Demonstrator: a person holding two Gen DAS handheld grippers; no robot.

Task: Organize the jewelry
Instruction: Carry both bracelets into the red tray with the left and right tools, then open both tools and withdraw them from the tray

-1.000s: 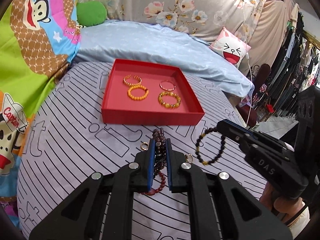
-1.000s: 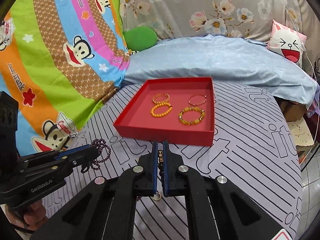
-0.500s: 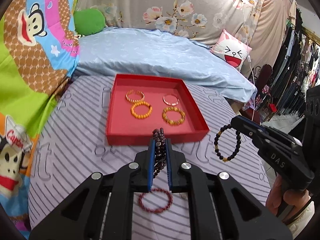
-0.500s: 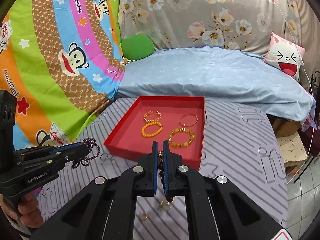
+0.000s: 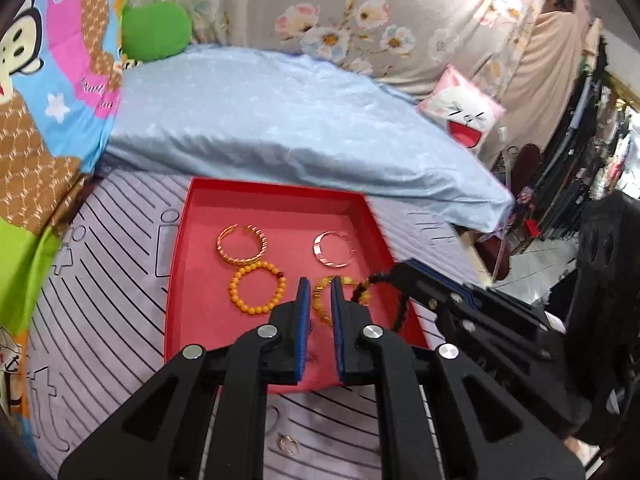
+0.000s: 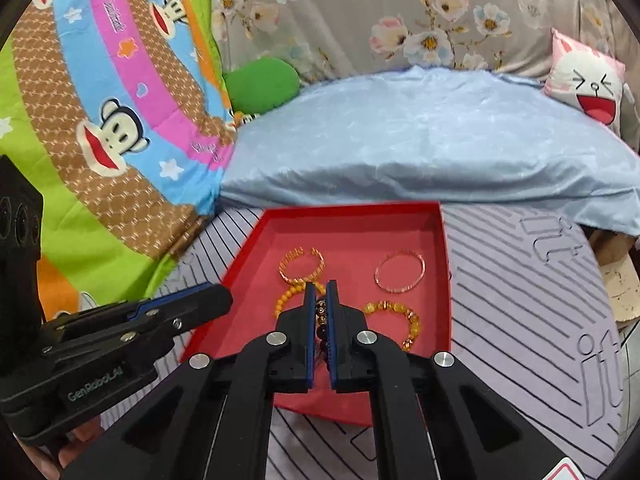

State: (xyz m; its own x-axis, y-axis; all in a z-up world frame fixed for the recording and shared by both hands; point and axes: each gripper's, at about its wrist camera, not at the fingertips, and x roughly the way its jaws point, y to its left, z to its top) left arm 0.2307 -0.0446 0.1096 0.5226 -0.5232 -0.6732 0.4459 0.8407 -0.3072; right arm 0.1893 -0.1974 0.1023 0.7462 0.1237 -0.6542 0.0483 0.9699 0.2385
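A red tray point(image 5: 182, 280) point(image 6: 240, 280) lies on the striped bedspread. It holds a gold bangle point(image 5: 240, 245), a rose-gold bangle point(image 5: 335, 249), an orange bead bracelet point(image 5: 257, 294) and an amber bead bracelet point(image 6: 404, 320). My left gripper point(image 5: 318, 286) hovers over the tray's near part, jaws slightly apart with nothing between them. A dark shape shows low beside its left finger. My right gripper point(image 6: 319, 292) is shut on a dark bead bracelet point(image 6: 321, 320), which hangs over the tray's right side in the left wrist view point(image 5: 384, 300).
A small gold ring point(image 5: 290, 446) lies on the striped bedspread point(image 5: 100, 320) in front of the tray. A blue pillow point(image 5: 280, 128) lies behind the tray, with a green cushion point(image 5: 156, 30) and a cartoon cushion point(image 5: 464, 114). Clothes hang at the right.
Both grippers moved forward over the tray. The left gripper's jaws have parted and the dark purple bracelet is no longer between them. The right still holds its dark bracelet.
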